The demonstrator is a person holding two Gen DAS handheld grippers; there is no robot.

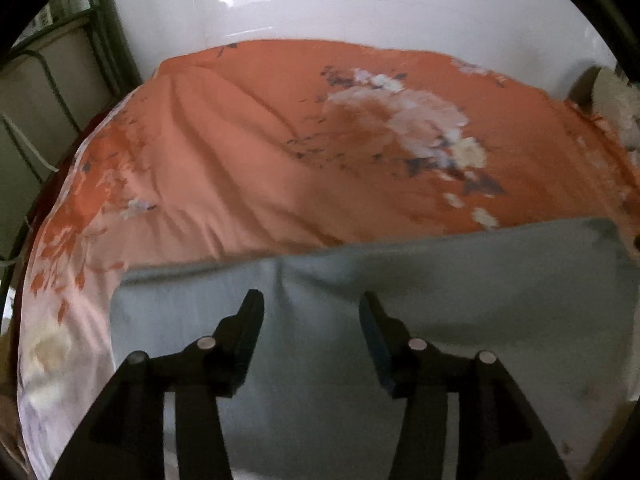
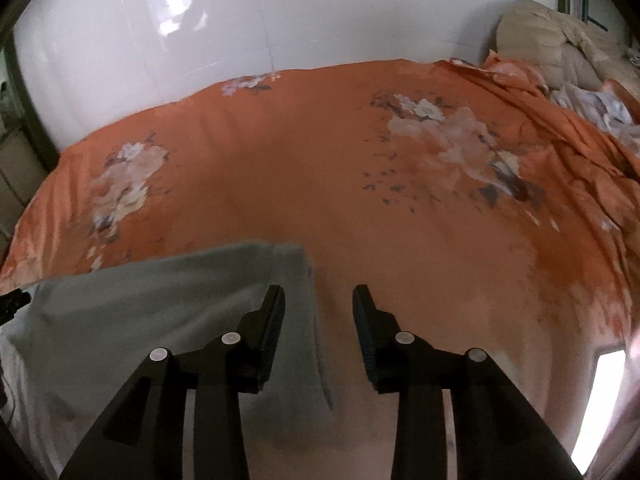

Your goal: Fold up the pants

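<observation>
Your left gripper [image 1: 311, 304] hangs over the grey pants [image 1: 400, 300] with its two black fingers [image 1: 250, 312] spread apart and no cloth caught between them. The pants lie flat on the orange flowered bedspread [image 1: 248, 152] as a wide folded band, its far edge running from left to right across the near part of the bed. A small pinched ridge stands in the cloth just beyond the gap between your left fingers.

Your right gripper [image 2: 319, 304] is also parted, with nothing pressed between its pads. Its left finger [image 2: 272, 312] sits over the right end of the pants [image 2: 180, 300], while its right finger is over bare bedspread [image 2: 300, 160]. The right edge of the pants runs down between the two fingers, closer to the left one. Whether the fingers touch the cloth cannot be told from here.

At the far side of the bed is a glossy white wall [image 2: 320, 12]. A beige bundle of bedding [image 2: 560, 44] is heaped at the far right corner, beside rumpled orange cloth.
</observation>
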